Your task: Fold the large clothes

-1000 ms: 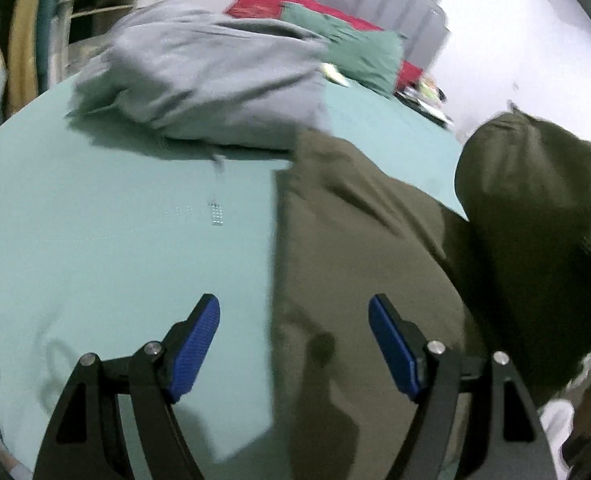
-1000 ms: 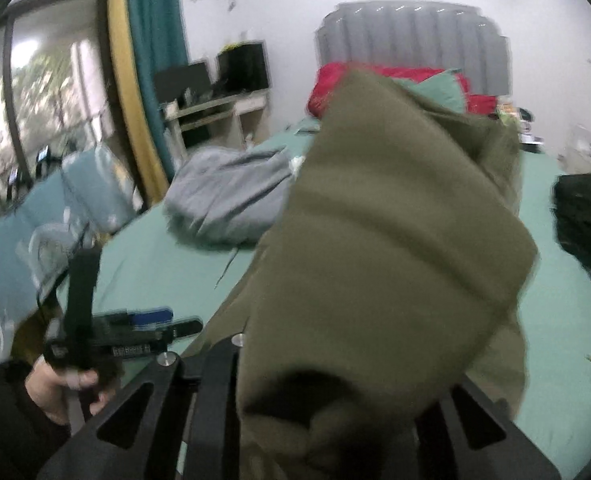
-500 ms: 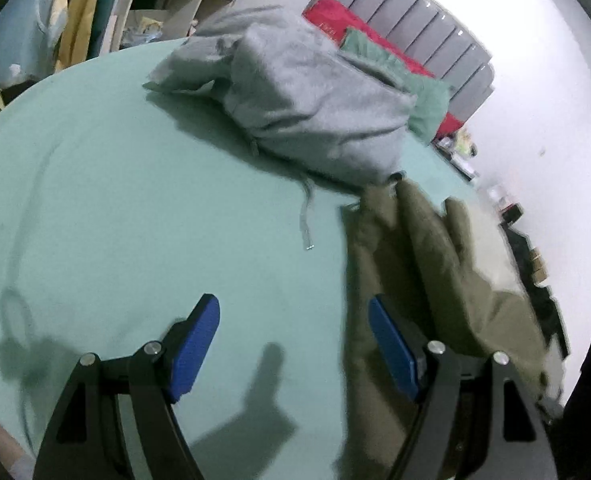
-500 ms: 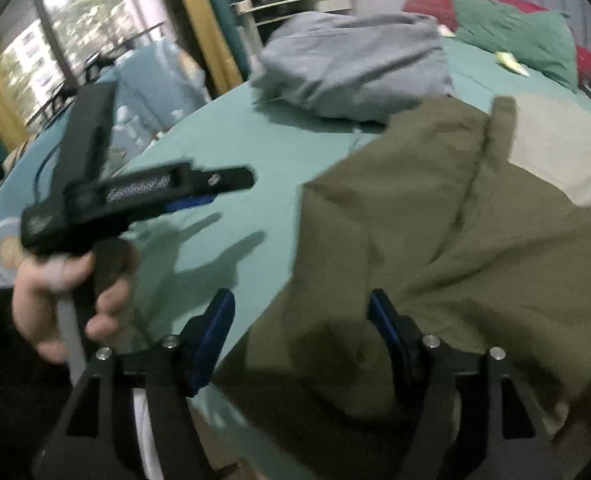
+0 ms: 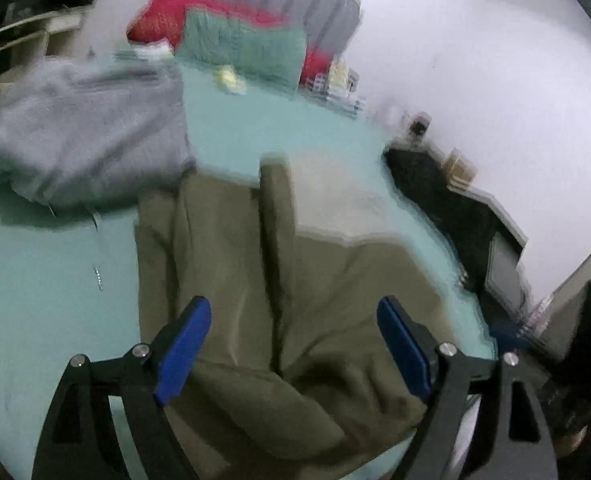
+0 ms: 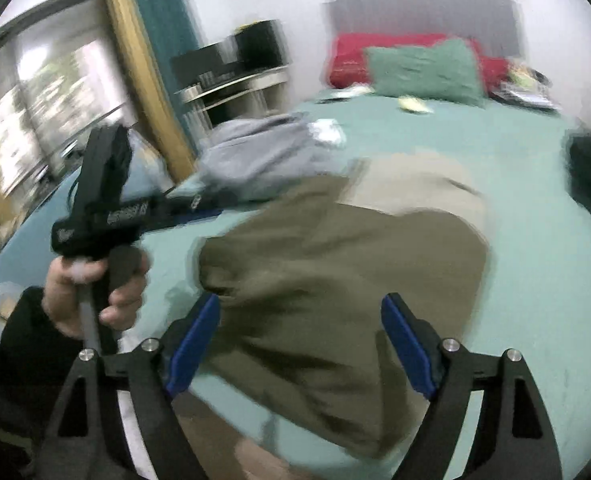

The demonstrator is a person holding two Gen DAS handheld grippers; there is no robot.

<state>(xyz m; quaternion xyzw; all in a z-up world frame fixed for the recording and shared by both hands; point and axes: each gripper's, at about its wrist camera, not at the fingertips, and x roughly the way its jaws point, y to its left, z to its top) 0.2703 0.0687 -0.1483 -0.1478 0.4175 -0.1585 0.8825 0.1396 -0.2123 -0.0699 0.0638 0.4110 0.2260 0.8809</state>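
Left wrist view shows the left gripper [image 5: 293,348] released, its jaws having just widened, above the olive garment [image 5: 279,300] lying on the green bed sheet [image 5: 47,288]. The right gripper [image 6: 297,344] has also just been opening and is released, with cloth below its jaws but not pinched. Risk: the near fold sits bunched and loose, so it may slump open. The grey hoodie [image 5: 87,136] touches the garment's far corner; a careless regrasp could drag both together.
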